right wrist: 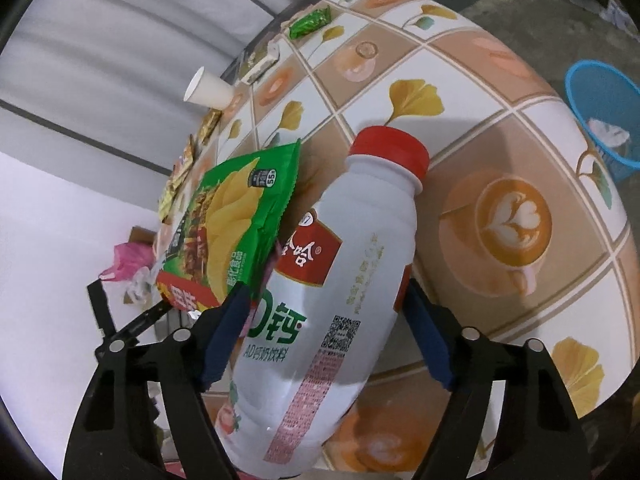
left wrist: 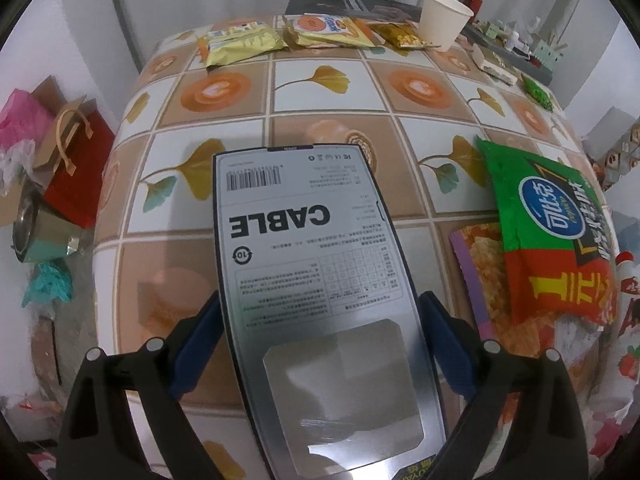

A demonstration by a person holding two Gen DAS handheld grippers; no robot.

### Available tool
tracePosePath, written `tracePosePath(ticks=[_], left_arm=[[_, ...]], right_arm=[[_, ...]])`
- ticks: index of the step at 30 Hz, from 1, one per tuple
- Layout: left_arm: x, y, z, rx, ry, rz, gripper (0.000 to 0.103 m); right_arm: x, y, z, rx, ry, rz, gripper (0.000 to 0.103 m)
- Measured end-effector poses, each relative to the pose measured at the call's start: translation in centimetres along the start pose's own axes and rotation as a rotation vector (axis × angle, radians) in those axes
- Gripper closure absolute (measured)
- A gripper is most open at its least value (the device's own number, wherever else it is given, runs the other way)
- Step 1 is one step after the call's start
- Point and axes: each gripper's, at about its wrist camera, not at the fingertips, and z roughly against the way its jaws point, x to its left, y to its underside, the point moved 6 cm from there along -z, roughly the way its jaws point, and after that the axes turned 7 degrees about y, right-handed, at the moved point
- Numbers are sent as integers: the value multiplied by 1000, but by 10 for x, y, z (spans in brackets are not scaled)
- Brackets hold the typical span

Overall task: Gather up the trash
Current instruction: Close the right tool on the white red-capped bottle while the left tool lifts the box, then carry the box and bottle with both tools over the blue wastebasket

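Cable box (left wrist: 320, 280) between left fingers (left wrist: 200, 344)

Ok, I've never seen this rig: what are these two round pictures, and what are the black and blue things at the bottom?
No robot: a person holds one claw in each hand, with a wide-angle camera looking along its blue fingers. The left picture shows the left claw clamped on a flat cable box. The right picture shows the right claw gripping a white milk-drink bottle with a red cap. On the patterned table lie a green chip bag, yellow snack wrappers and a paper cup. A blue bin stands on the floor.
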Motion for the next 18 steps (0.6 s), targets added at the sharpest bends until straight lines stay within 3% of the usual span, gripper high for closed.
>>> tracePosePath(ticks=[11, 18], left_arm=[[9, 17, 34, -103, 46, 112, 12], [2, 26, 69, -172, 64, 123, 12]], right_arm=[[-12, 1, 5, -14, -78, -55, 37], [-22, 4, 18, -17, -140, -76, 38]])
